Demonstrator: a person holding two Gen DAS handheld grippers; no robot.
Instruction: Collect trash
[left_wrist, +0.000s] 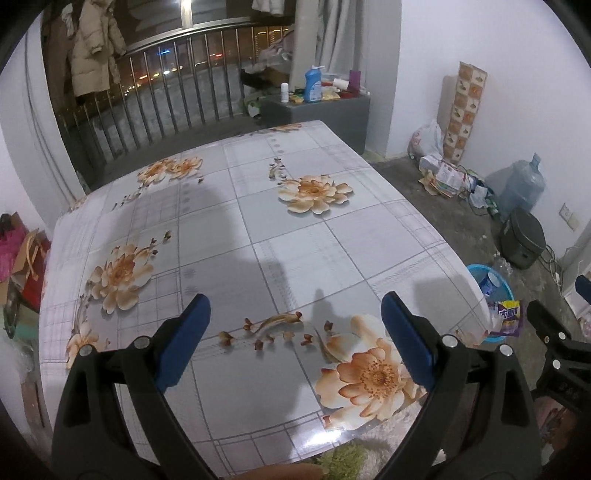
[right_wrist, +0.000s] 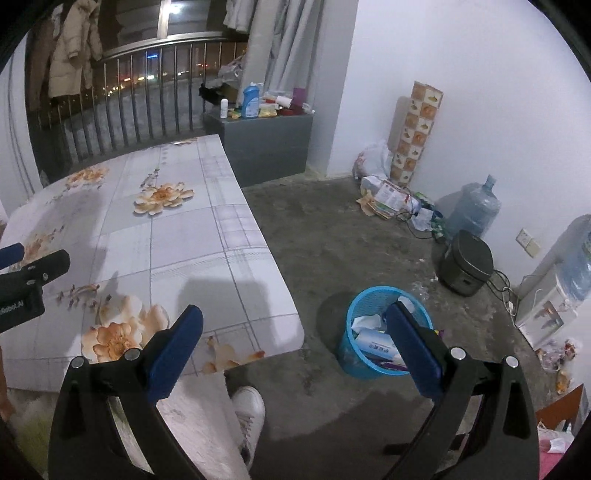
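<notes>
A blue mesh waste basket (right_wrist: 354, 306) stands on the concrete floor right of the table, filled with paper, a tissue pack (right_wrist: 373, 341) and other wrappers. In the left wrist view the same basket (left_wrist: 504, 286) shows past the table's right edge, with a purple packet (left_wrist: 509, 317) at its rim. My right gripper (right_wrist: 295, 314) is open and empty, hovering above the floor between the table corner and the basket. My left gripper (left_wrist: 295, 302) is open and empty over the near part of the flowered tablecloth (left_wrist: 280, 221). I see no loose trash on the cloth.
A white shoe (right_wrist: 249, 410) stands by the table's near corner. A dark rice cooker (right_wrist: 465, 262), a water jug (right_wrist: 474, 210) and a pile of papers (right_wrist: 388, 197) line the right wall. A grey cabinet (right_wrist: 266, 142) with bottles stands behind the table.
</notes>
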